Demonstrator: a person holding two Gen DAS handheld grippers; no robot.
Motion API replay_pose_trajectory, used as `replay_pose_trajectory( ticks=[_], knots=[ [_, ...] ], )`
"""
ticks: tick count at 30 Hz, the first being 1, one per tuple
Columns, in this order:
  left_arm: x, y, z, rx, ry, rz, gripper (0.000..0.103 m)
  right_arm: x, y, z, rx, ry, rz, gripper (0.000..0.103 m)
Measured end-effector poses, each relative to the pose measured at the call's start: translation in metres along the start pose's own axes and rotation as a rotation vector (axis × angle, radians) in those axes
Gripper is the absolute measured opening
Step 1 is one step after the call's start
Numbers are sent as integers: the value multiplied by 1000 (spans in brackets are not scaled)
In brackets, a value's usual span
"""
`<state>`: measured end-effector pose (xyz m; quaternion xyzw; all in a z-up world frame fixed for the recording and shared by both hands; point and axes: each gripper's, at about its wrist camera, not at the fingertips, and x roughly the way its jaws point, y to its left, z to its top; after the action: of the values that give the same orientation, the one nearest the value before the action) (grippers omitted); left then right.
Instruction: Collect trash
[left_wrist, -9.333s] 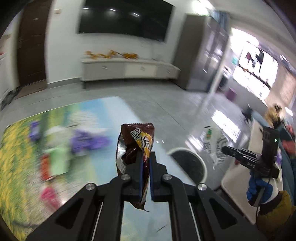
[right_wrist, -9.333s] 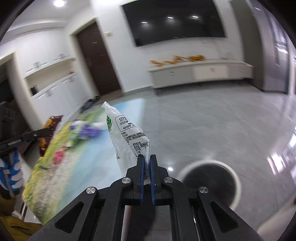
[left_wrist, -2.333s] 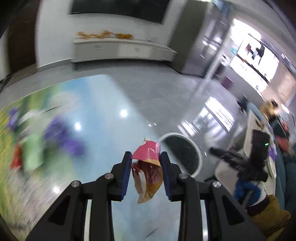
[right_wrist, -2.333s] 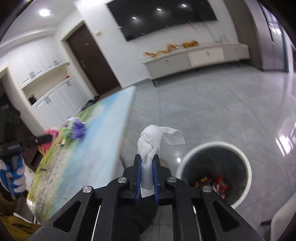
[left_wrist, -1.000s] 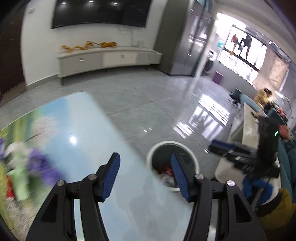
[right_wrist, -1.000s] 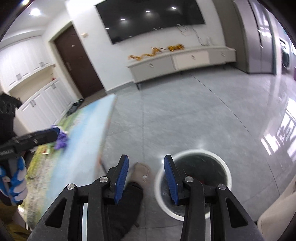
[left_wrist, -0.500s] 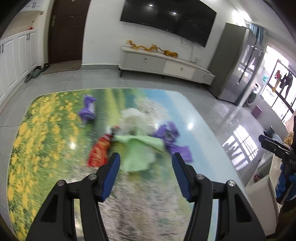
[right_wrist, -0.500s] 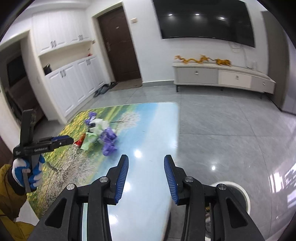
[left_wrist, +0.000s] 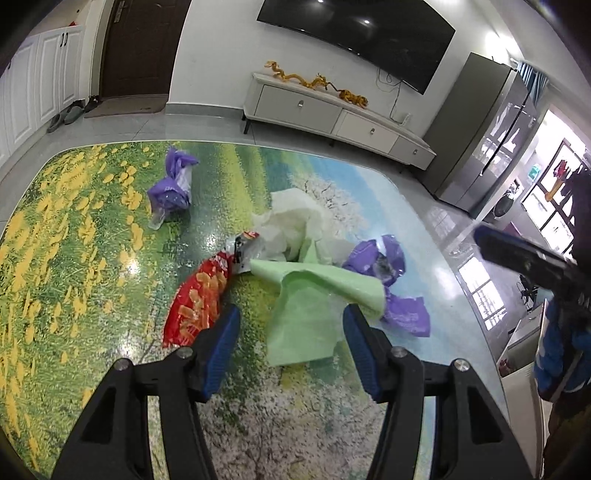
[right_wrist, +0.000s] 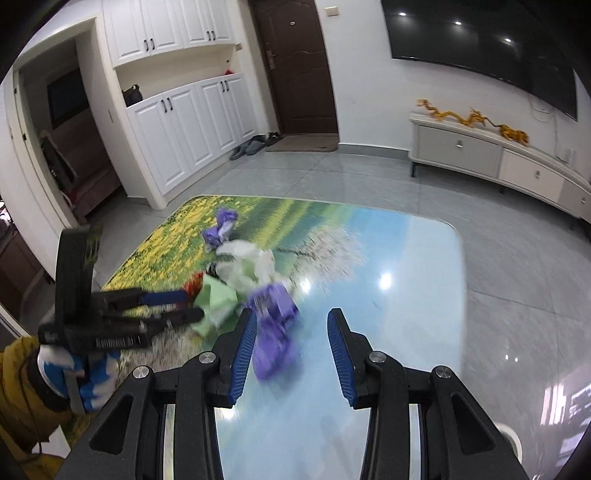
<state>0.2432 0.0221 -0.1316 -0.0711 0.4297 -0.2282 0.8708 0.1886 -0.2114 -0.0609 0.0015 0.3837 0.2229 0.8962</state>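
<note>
Surface (left_wrist: 74, 258), landscape print: red snack bag (left_wrist: 197, 301), green wrapper (left_wrist: 310, 317), purple wrappers (right_wrist: 275, 332). My left gripper (left_wrist: 290, 349) and right gripper (right_wrist: 291, 349): fingers spread, empty.

Landscape-printed table (left_wrist: 74, 258) bears crumpled wrappers (left_wrist: 306, 314).

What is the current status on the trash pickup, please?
Left gripper open, empty, over green wrapper. Right gripper open, empty, near purple wrapper. Trash pile on table; nothing blocking.
</note>
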Motion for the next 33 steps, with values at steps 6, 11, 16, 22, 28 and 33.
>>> replay_pose_trajectory(
  ticks=[6,11,16,22,28,33],
  knots=[
    [11,8,3,-1,6,-2,46,55,4,25,-24,27,49,38],
    [15,6,4,20,3,-6,42,92,2,30,-23,68,70,38],
    [23,8,2,23,20,-15,25,120,2,35,-31,133,89,38],
    [21,-2,-8,61,29,-24,9,118,1,11,-13,179,107,38],
    [1,-4,-29,68,18,-33,5,98,10,-18,31,210,186,35],
    [-16,3,-48,78,28,-15,5,81,29,-35,-7,244,242,36]
  ],
)
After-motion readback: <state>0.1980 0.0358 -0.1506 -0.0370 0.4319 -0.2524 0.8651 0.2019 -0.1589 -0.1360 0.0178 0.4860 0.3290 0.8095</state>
